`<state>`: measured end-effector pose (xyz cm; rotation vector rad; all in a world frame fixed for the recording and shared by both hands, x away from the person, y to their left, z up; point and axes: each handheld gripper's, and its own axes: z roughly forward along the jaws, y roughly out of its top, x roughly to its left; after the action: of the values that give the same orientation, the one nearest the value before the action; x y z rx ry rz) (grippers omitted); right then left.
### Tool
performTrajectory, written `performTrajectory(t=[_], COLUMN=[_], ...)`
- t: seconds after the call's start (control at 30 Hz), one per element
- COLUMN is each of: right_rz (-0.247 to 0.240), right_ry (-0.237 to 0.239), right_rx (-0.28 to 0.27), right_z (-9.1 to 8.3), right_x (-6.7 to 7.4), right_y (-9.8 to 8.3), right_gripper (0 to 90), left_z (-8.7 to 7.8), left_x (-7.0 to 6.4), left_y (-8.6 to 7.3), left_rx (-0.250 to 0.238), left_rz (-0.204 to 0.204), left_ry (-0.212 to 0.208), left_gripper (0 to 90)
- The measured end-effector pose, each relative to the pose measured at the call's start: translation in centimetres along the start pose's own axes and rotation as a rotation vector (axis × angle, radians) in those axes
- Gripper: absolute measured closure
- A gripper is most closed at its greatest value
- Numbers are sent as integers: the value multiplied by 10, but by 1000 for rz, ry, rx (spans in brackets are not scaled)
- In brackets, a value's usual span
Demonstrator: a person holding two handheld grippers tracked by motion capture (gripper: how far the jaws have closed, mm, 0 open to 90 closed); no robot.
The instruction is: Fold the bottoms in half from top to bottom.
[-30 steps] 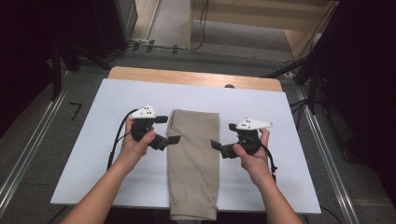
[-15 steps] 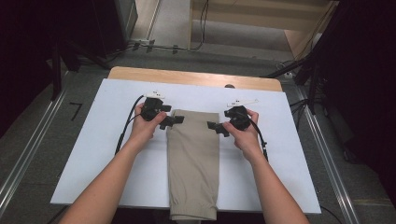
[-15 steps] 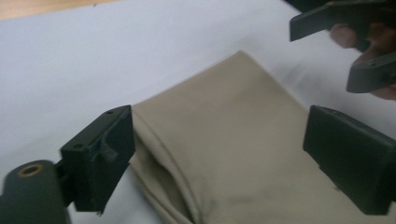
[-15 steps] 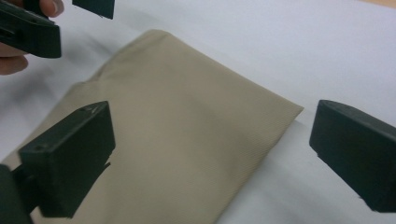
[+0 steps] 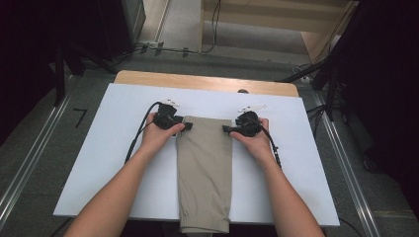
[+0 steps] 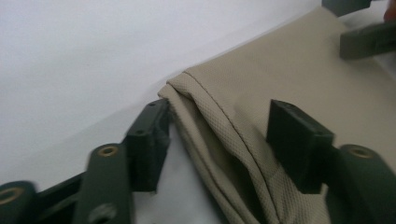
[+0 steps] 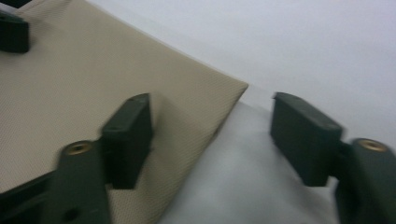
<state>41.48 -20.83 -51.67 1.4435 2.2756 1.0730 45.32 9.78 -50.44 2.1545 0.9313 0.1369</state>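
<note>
Folded beige trousers (image 5: 205, 163) lie lengthwise on the white board (image 5: 99, 163), the cuffed end hanging over the near edge. My left gripper (image 5: 184, 126) sits at the cloth's far left corner and my right gripper (image 5: 226, 129) at its far right corner. In the left gripper view the jaws (image 6: 224, 140) straddle the layered corner of the trousers (image 6: 280, 70). They have just been closing, and the cloth is not pinched. In the right gripper view the jaws (image 7: 217, 137) have likewise been closing. One pad rests over the trousers (image 7: 70, 84) and the other over bare board.
A wooden table edge (image 5: 207, 83) shows beyond the board. Metal rails (image 5: 29, 163) run along the floor on both sides. Dark stands and cables (image 5: 321, 74) are at the back right. Each gripper's cable (image 5: 141, 133) trails over the board beside its hand.
Both hands have moved away from me along the trousers to the far corners and come down. Both pairs of jaws stand narrower than before.
</note>
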Motion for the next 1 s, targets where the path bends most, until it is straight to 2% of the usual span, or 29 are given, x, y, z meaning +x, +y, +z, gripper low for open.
performTrajectory(t=[0.07, 0.1, 0.13, 0.2, 0.23, 0.3, 0.4, 0.47, 0.6, 0.73, 1.0], right_rz=[-18, -22, -21, -10, -6, -5, -50, -58, -55, -53, -59], right_ry=[26, 31, 31, 41, 36, 66, 72, 75, 75, 50, -4], right_rx=[-2, 2, 3, 8, 10, 12, 11, 12, -22, -50, -96], right_z=[1, 1, 1, 2, 2, 3, 2, 0, -5, -9, -16], right_x=[3, 4, 5, 6, 7, 7, 9, 8, 3, -3, -17], right_y=[-1, -1, 0, 0, 0, 0, 2, 5, 19, 39, 79], right_gripper=[462, 525, 580, 637, 672, 758, 847, 860, 864, 864, 865], left_z=[1, 1, 1, 2, 2, 2, 1, -1, -7, -12, -20], left_x=[-1, -1, -1, 0, 0, -1, 1, 5, 13, 20, 35], left_y=[0, 0, -1, -1, -1, -1, 0, 2, 16, 39, 88], left_rx=[3, 6, 10, 11, 14, 11, 4, -2, -22, -62, -104], left_rz=[-2, -6, -4, -18, -11, -6, -10, -21, -20, -18, -7], left_ry=[-3, -20, -27, -51, -54, -53, -69, -87, -83, -80, -61], left_gripper=[554, 605, 688, 779, 819, 861, 877, 881, 885, 884, 884])
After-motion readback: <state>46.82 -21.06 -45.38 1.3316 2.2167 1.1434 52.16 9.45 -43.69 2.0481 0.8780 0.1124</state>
